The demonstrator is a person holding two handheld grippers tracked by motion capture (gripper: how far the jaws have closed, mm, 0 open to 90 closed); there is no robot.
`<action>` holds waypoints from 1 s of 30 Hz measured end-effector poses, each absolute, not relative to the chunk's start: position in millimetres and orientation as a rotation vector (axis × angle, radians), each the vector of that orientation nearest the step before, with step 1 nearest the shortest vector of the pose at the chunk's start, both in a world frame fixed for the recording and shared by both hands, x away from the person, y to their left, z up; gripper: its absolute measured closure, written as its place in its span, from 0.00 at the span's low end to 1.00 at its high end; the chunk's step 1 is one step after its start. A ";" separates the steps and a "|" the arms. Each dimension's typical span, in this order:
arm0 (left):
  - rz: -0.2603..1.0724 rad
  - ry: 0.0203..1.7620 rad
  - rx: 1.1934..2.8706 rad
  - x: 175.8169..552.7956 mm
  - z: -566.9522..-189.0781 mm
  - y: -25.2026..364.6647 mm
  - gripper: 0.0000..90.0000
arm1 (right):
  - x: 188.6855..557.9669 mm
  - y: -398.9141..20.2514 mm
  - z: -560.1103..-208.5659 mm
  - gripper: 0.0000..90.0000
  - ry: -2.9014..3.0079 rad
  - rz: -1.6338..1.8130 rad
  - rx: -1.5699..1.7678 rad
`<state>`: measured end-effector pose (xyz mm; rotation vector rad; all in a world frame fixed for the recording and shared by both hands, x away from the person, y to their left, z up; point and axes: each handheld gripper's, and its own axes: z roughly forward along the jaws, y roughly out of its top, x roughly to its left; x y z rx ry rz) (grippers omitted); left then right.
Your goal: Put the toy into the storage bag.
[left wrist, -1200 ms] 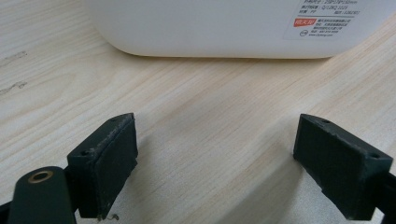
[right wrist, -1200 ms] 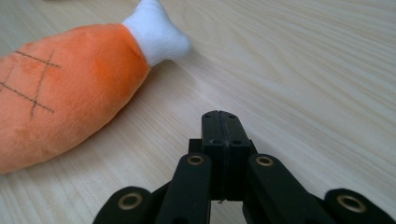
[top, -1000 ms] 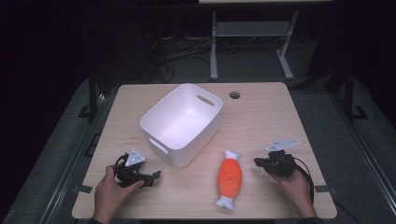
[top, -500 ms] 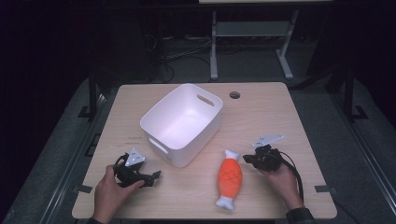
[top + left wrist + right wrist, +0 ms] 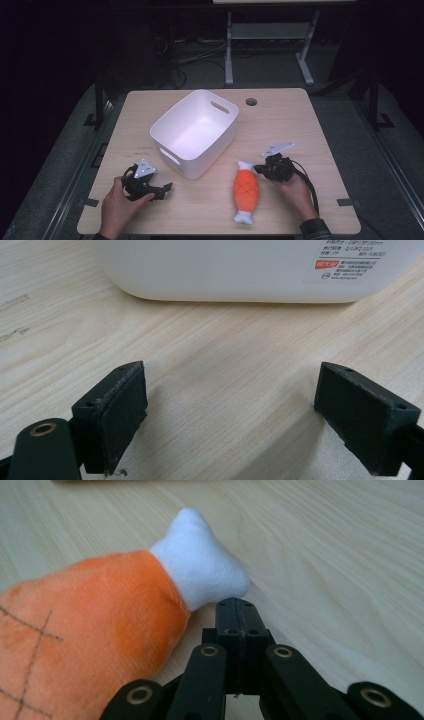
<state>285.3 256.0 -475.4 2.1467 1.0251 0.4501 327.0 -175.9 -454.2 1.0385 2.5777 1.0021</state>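
Right gripper (image 5: 262,169) moved in beside orange-and-white plush drumstick toy (image 5: 246,191), jaws clenched empty; left gripper (image 5: 161,189) spread wide, holding nothing.

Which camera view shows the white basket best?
The high view: the whole white basket shows, open side up, with handle cutouts. The left gripper view gives its lower wall and a label, beyond the open left gripper.

The light wooden table (image 5: 280,125) is overlooked from high above. Its surface is skimmed by both gripper cameras: the white plastic tub (image 5: 225,270) is faced closely; the orange plush drumstick (image 5: 90,625) nearly touches the other.
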 end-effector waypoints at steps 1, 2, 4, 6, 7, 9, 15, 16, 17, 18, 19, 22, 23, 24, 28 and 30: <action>0.450 1.025 2.146 285.3 -475.5 256.0 0.14 | 327.7 -173.8 -453.8 1.00 2.580 1.005 1.038; 0.450 1.025 2.147 285.3 -475.4 256.0 0.14 | 328.5 -171.9 -453.5 1.00 2.581 1.001 1.032; 0.450 1.025 2.147 285.3 -475.4 256.0 0.14 | 330.4 -168.2 -452.9 1.00 2.587 1.000 1.019; 0.450 1.025 2.147 285.3 -475.4 256.0 0.14 | 331.6 -164.4 -452.0 1.00 2.588 1.005 1.015; 0.450 1.026 2.146 285.3 -475.5 256.0 0.14 | 332.4 -162.7 -451.7 1.00 2.586 1.010 1.006; 0.450 1.025 2.146 285.3 -475.5 256.0 0.14 | 334.0 -159.5 -452.2 1.00 2.592 1.011 1.000; 0.450 1.026 2.147 285.4 -475.4 255.9 0.14 | 338.7 -150.5 -452.1 1.00 2.610 1.005 0.975; 0.450 1.026 2.147 285.4 -475.4 255.9 0.14 | 339.6 -149.0 -452.1 1.00 2.613 1.011 0.969; 0.450 1.026 2.148 285.4 -475.4 255.9 0.14 | 340.5 -147.9 -451.8 1.00 2.613 1.010 0.965; 0.451 1.026 2.148 285.5 -475.4 255.9 0.14 | 341.3 -146.9 -451.4 1.00 2.612 1.012 0.962; 0.450 1.027 2.147 285.4 -475.4 255.9 0.14 | 342.0 -146.1 -450.9 1.00 2.613 1.016 0.965; 0.451 1.027 2.148 285.5 -475.4 255.8 0.14 | 344.4 -142.7 -450.1 1.00 2.614 1.033 0.956; 0.451 1.027 2.148 285.5 -475.4 255.8 0.14 | 345.5 -141.6 -450.2 1.00 2.615 1.037 0.942; 0.451 1.028 2.147 285.5 -475.4 255.7 0.14 | 346.1 -140.1 -450.2 1.00 2.621 1.036 0.945; 0.452 1.028 2.147 285.6 -475.4 255.7 0.14 | 348.2 -133.1 -449.1 1.00 2.633 1.042 0.931; 0.451 1.028 2.147 285.6 -475.4 255.7 0.14 | 348.9 -129.3 -448.2 1.00 2.643 1.045 0.908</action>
